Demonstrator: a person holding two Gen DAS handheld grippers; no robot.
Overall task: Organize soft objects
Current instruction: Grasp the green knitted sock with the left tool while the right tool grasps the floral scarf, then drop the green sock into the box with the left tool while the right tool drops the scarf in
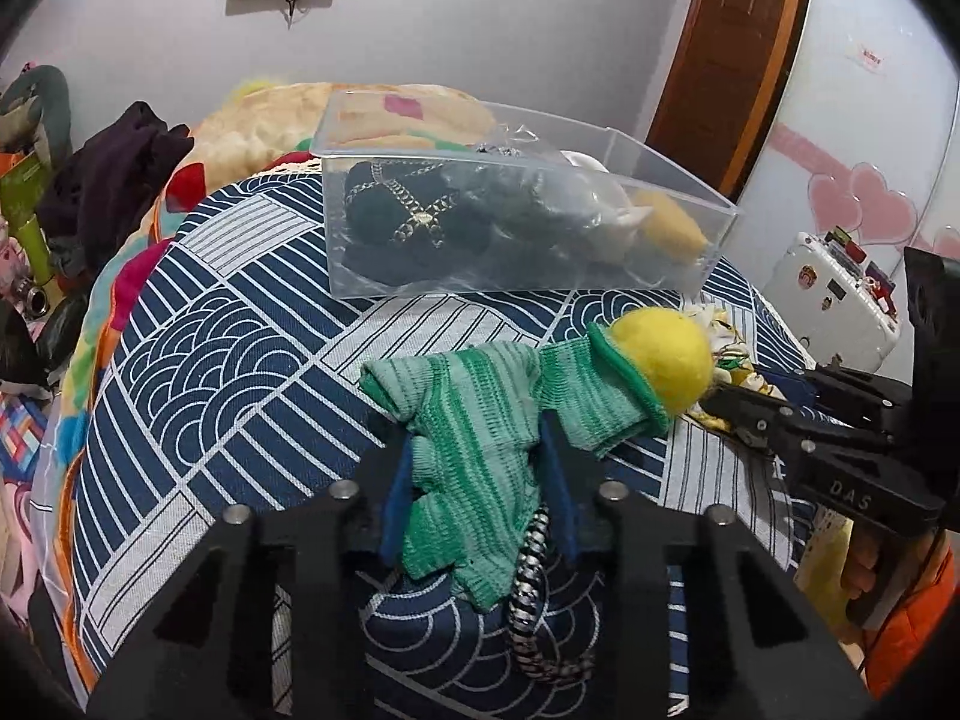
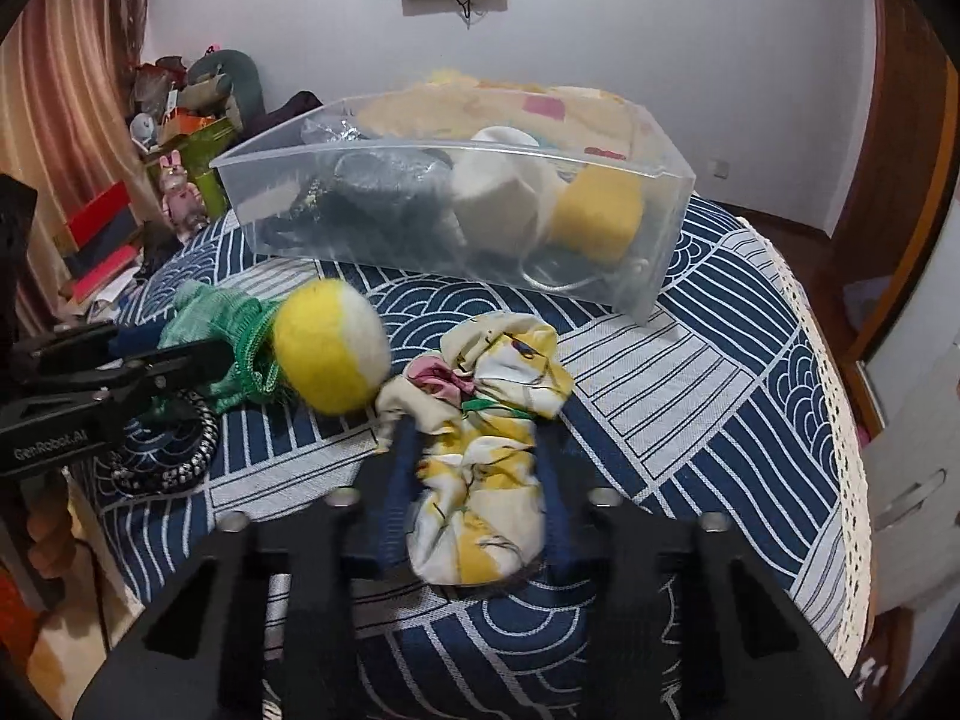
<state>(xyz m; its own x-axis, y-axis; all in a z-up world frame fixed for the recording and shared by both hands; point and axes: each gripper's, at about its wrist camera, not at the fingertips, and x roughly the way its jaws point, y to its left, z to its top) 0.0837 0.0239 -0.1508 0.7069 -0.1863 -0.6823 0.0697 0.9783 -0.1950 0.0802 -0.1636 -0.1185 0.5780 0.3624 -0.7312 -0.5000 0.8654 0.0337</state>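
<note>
My left gripper [image 1: 480,450] is shut on a green striped knit sock [image 1: 480,420] lying on the blue patterned cover [image 1: 210,360]. A yellow felt ball [image 1: 663,360] sits at the sock's far end. My right gripper [image 2: 477,456] is shut on a white and yellow floral cloth [image 2: 486,480]. The ball [image 2: 330,354] and the green sock [image 2: 222,324] lie to its left, where the left gripper [image 2: 144,372] also shows. A clear plastic bin [image 1: 600,276] behind holds dark, white and yellow soft items; it also shows in the right wrist view [image 2: 420,258].
A black and white braided cord [image 1: 528,588] lies under the sock, also seen in the right wrist view [image 2: 192,450]. Clutter and boxes [image 2: 150,180] stand at the left. A white small case [image 1: 834,294] stands at the right. The cover's lace edge [image 2: 840,450] drops off at the right.
</note>
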